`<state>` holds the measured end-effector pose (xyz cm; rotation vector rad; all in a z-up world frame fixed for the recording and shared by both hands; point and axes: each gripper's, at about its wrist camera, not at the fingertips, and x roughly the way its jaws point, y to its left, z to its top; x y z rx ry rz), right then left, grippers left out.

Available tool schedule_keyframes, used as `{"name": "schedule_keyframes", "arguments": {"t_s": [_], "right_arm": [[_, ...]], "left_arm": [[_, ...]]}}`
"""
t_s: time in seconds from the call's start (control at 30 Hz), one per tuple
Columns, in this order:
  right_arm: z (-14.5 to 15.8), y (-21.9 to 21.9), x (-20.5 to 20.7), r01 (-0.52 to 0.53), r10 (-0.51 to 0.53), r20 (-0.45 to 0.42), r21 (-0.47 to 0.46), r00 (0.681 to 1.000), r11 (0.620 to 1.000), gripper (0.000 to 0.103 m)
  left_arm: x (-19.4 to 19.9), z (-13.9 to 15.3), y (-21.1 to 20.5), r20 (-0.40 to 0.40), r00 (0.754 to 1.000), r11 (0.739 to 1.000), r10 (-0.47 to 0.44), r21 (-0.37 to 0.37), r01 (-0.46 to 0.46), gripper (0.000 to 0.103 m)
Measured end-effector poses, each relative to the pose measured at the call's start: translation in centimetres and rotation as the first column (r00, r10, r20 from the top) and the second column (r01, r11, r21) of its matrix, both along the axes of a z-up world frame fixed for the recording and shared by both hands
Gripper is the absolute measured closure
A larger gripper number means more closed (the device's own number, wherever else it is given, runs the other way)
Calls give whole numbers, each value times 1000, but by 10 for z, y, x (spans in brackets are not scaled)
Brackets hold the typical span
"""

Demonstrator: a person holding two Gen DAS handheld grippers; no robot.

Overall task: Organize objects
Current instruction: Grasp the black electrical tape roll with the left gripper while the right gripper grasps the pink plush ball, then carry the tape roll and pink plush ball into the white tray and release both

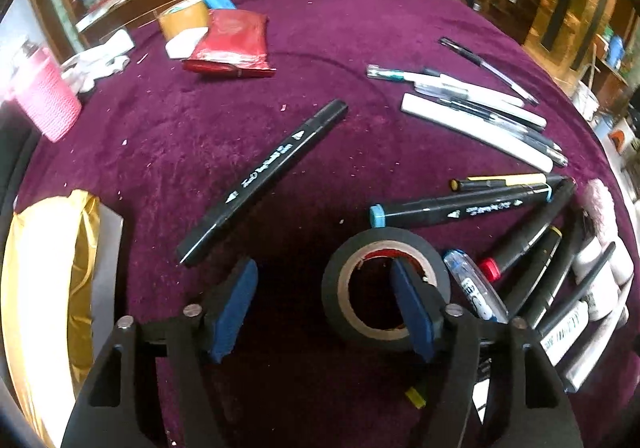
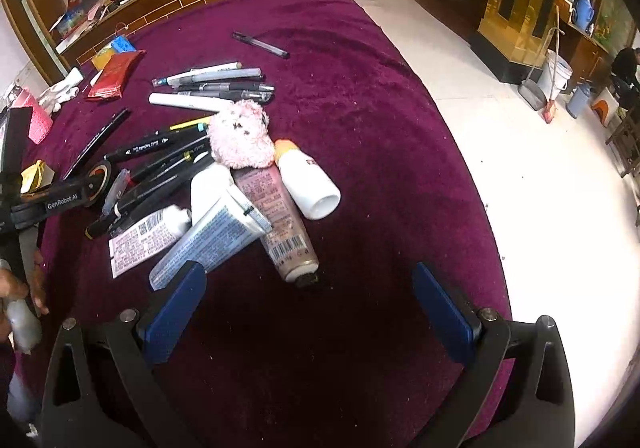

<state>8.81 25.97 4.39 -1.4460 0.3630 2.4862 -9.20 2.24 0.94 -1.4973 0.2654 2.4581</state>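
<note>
Left gripper [image 1: 324,304], fingers spread, one pad inside a black tape roll [image 1: 386,290] on the purple tablecloth [image 1: 340,31]; right gripper [image 2: 310,312] hovers wide open, empty, near tubes [image 2: 216,236]

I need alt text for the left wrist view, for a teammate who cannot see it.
The open left gripper hovers over a roll of black tape on a purple cloth, one blue pad inside the roll's hole. A black marker lies diagonally ahead, with more pens and markers piled to the right.
</note>
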Motion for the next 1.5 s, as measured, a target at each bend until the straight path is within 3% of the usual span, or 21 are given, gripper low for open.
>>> {"name": "schedule_keyframes", "arguments": {"t_s": [0.07, 0.13, 0.17, 0.23, 0.53, 0.7, 0.77, 0.9, 1.0, 1.3, 1.5], "right_arm": [[3, 3, -5, 1, -1, -7, 2, 1000, 1000, 0], [7, 6, -11, 1, 0, -13, 3, 1000, 1000, 0], [9, 8, -15, -3, 3, -16, -1, 1000, 1000, 0], [13, 11, -25, -11, 11, -21, -12, 1000, 1000, 0], [15, 24, -94, -81, 78, -25, -189, 997, 979, 0], [-4, 16, -125, -118, 125, 26, -175, 992, 978, 1], [-14, 11, -132, -139, 149, 55, -155, 987, 978, 8], [-34, 10, -136, -144, 166, 94, -202, 982, 969, 64], [-31, 7, -134, -128, 150, 95, -207, 984, 970, 70], [14, -13, -116, -146, 153, 15, -229, 988, 962, 71], [41, -62, -113, -203, 201, -37, -298, 979, 933, 71]], "left_arm": [[2, -1, -2, -6, 1000, 1000, -3, 7, 3, 39], [1, 0, 0, 6, 1000, 999, -19, 35, 19, 55], [2, 1, 1, 6, 1000, 999, -27, 35, 27, 78], [4, 6, 1, 16, 999, 998, -40, 42, 39, 92], [30, 26, -39, 77, 997, 978, 17, 204, -33, 92], [44, 35, -63, 108, 993, 960, 53, 268, -80, 92], [51, 39, -69, 106, 992, 958, 63, 271, -89, 92], [60, 49, -80, 91, 993, 953, 76, 285, -100, 92], [64, 56, -87, 79, 993, 947, 82, 303, -103, 92], [69, 77, -118, 79, 993, 917, 89, 382, -112, 92], [65, 89, -155, 67, 992, 909, 106, 397, -124, 92]]}}
